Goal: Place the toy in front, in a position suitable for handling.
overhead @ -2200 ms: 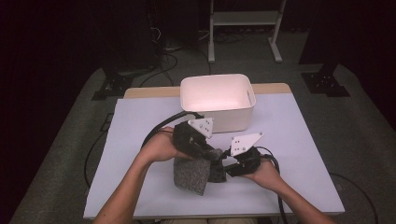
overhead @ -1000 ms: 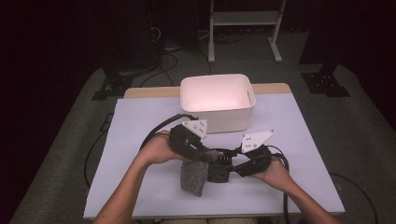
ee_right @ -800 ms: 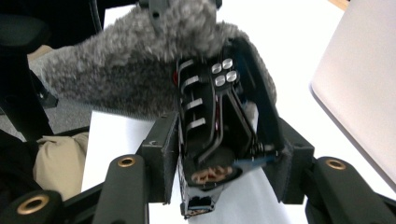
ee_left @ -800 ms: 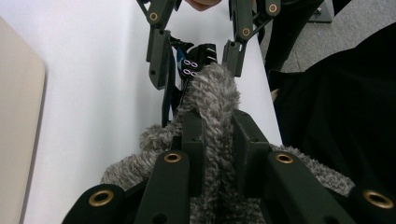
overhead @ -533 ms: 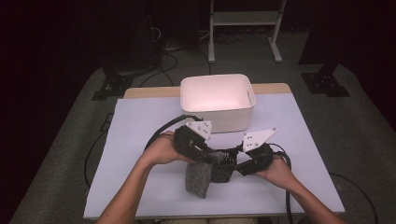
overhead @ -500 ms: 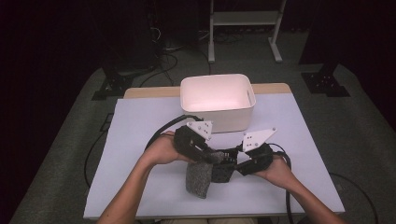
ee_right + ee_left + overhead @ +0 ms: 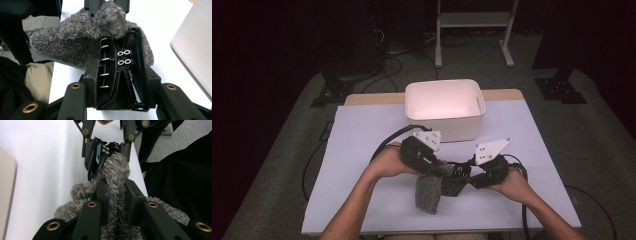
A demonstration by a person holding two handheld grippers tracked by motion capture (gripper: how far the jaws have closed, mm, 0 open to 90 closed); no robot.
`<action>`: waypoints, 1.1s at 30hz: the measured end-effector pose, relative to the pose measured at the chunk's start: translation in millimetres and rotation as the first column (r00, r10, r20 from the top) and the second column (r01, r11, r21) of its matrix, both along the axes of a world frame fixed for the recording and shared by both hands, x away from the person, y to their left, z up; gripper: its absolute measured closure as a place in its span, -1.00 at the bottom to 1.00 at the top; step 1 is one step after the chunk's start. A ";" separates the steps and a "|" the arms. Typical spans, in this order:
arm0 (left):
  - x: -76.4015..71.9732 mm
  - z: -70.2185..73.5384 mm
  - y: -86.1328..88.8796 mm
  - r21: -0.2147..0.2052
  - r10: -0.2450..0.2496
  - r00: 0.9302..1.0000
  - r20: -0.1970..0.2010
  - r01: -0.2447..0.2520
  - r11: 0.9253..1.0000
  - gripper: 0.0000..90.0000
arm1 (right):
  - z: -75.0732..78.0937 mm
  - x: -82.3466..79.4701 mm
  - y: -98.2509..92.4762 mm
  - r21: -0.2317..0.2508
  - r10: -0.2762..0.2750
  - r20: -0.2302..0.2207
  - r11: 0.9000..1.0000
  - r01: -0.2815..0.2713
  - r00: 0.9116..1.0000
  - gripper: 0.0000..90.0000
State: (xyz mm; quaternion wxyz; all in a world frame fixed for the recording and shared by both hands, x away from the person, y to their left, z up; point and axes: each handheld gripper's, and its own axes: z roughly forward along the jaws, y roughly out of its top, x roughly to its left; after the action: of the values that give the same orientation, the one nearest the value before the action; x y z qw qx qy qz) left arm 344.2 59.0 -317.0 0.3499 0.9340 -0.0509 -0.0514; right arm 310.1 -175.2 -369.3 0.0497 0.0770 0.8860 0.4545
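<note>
Lower centre of the high view: the left gripper point(image 7: 438, 170) pinches a grey fuzzy cloth point(image 7: 428, 192) hanging onto the white table point(image 7: 362, 145). The right gripper point(image 7: 460, 177), jaws just closing, holds a black clip-like frame point(image 7: 122, 72) whose far end is hidden in the pile. Bin point(image 7: 445, 107) behind.

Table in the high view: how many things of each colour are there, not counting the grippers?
White: 1, the bin
Grey: 1, the fuzzy cloth
Black: 1, the clip
Total: 3
</note>
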 end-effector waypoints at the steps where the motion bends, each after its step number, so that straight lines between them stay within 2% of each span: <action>1: -0.4 2.2 1.0 0.004 0.002 1.000 0.004 -0.002 1.000 0.70 | -0.3 0.8 1.6 0.007 -0.001 -0.002 1.000 0.001 1.000 0.27; 6: -1.9 9.0 5.8 0.020 0.009 1.000 0.010 -0.009 1.000 0.71 | -0.8 1.4 12.7 0.027 0.004 0.009 1.000 -0.004 1.000 0.27; 10: -2.5 11.5 11.0 0.012 0.012 1.000 0.016 -0.012 1.000 0.71 | -0.8 1.3 20.2 0.029 0.009 0.019 1.000 -0.009 1.000 0.27; 13: -1.8 6.9 15.8 -0.001 0.025 1.000 0.010 -0.025 1.000 0.71 | 0.5 1.4 19.5 0.018 0.010 0.015 1.000 -0.011 1.000 0.26; 18: -0.6 -10.6 15.4 0.004 0.032 0.999 -0.022 -0.032 0.999 0.71 | 1.6 -1.4 6.8 -0.003 -0.001 0.008 1.000 0.001 1.000 0.27; 22: -0.2 -15.3 12.1 0.010 0.028 0.999 -0.025 -0.028 1.000 0.71 | -0.4 -5.1 -5.2 -0.004 -0.014 0.006 1.000 0.014 1.000 0.27; 26: 0.5 -18.1 7.5 0.008 0.023 0.999 -0.029 -0.022 1.000 0.71 | -4.5 -6.1 -21.1 0.004 -0.030 -0.024 1.000 0.030 0.999 0.26; 29: 0.2 -29.1 -6.2 0.011 0.005 0.999 -0.046 -0.004 1.000 0.71 | -6.3 -8.9 -28.6 0.003 -0.036 -0.026 0.999 0.036 0.999 0.26; 33: 0.0 -44.7 -23.8 0.041 -0.019 0.998 -0.059 0.022 0.999 0.71 | -9.2 -12.6 -39.0 -0.006 -0.039 -0.022 0.999 0.039 0.999 0.26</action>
State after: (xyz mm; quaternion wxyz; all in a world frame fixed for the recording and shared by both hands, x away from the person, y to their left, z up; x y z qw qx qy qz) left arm 344.3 35.1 -361.7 0.3312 0.9386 -0.0491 -0.0833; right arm 297.5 -214.2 -378.5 0.0489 0.0991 0.8862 0.4500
